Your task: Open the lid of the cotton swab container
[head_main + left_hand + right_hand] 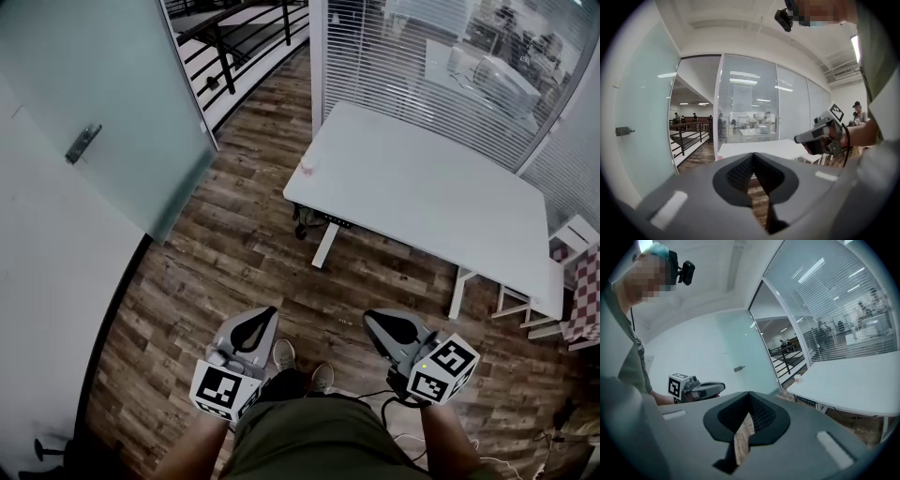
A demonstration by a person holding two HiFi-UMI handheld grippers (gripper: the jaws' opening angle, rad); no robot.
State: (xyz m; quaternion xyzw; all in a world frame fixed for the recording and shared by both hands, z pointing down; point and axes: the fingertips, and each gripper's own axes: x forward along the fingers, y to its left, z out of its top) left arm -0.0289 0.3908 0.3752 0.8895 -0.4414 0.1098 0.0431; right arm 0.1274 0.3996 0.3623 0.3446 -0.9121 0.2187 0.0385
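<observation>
A small pinkish container (pixel 307 169) stands at the near left corner of the white table (pixel 441 202), too far off for me to make out its lid. It also shows as a small tub (pixel 798 378) in the right gripper view. Both grippers hang at my waist over the wooden floor, well short of the table. The left gripper (pixel 269 314) is shut with nothing between its jaws, which meet in its own view (pixel 752 155). The right gripper (pixel 371 320) is likewise shut and holds nothing (pixel 749 394).
A frosted glass door with a metal handle (pixel 82 143) stands to the left. Glass walls with blinds (pixel 412 66) run behind the table. A chair with a checked cushion (pixel 581 281) sits at the right, and cables (pixel 441 441) lie on the floor.
</observation>
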